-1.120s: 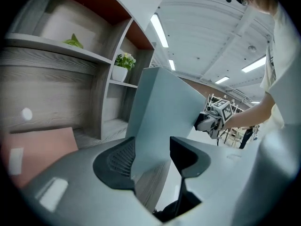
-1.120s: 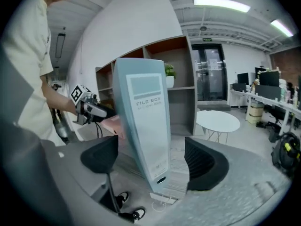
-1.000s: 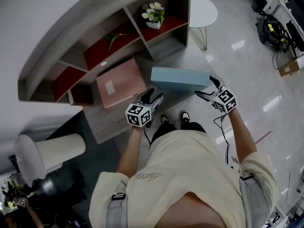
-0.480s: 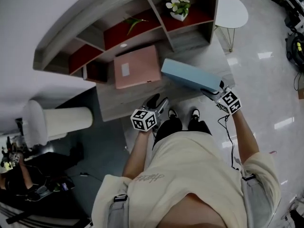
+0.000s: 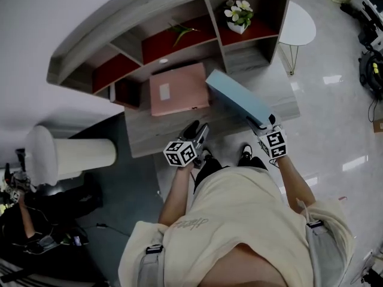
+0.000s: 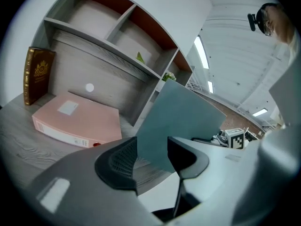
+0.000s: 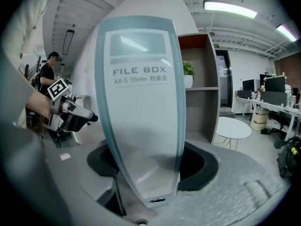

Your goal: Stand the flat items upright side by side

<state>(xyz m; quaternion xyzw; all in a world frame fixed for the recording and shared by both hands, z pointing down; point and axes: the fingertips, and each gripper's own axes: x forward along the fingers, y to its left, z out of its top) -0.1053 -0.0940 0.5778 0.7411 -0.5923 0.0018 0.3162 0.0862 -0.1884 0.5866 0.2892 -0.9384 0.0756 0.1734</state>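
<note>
My right gripper (image 5: 262, 124), jaws just closing, clamps the blue box (image 5: 238, 97) by its spine, tilted over the desk (image 5: 143, 139) beside the flat pink box (image 5: 176, 88). My left gripper (image 5: 200, 133), half apart and just closing, holds nothing.

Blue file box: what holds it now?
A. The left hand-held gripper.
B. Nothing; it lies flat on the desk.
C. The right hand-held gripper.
C: the right hand-held gripper, whose jaws have just been closing, clamps the labelled spine of the blue file box, which is tilted up on edge.
</note>
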